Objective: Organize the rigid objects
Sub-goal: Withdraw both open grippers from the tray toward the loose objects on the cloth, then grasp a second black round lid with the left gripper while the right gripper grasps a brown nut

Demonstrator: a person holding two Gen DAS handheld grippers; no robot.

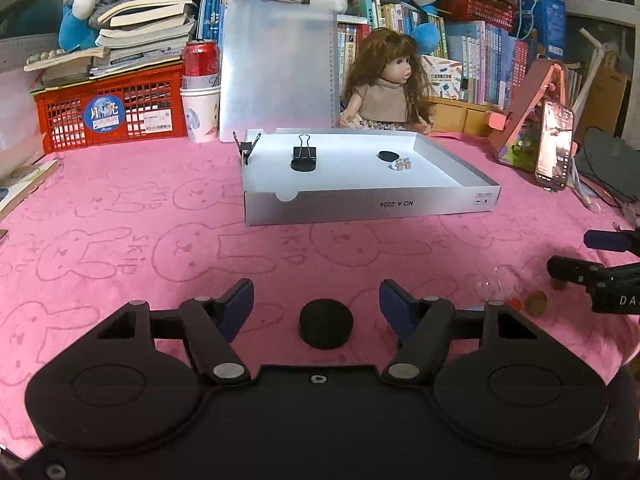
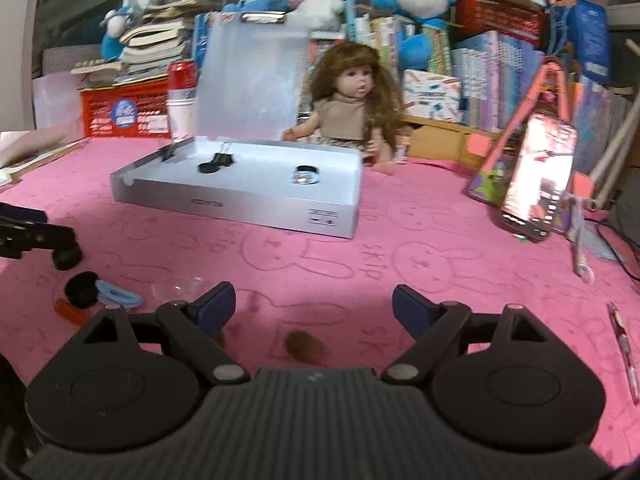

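Black puck (image 1: 326, 323) sits btwn wide left tongs (image 1: 316, 300), ready for pickup; right tongs (image 2: 314, 306) wide over coin (image 2: 305, 345), tray (image 1: 368, 204) ahead.

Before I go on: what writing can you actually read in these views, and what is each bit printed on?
"NO.A-2224", upside down, on the grey box front wall.
"SKIP", repeated on the pink cloth.
"Moon", on the round sticker on the red crate.
"DA", cut off, on the right gripper.
Book spines, crate label, box corner label: too small to read.
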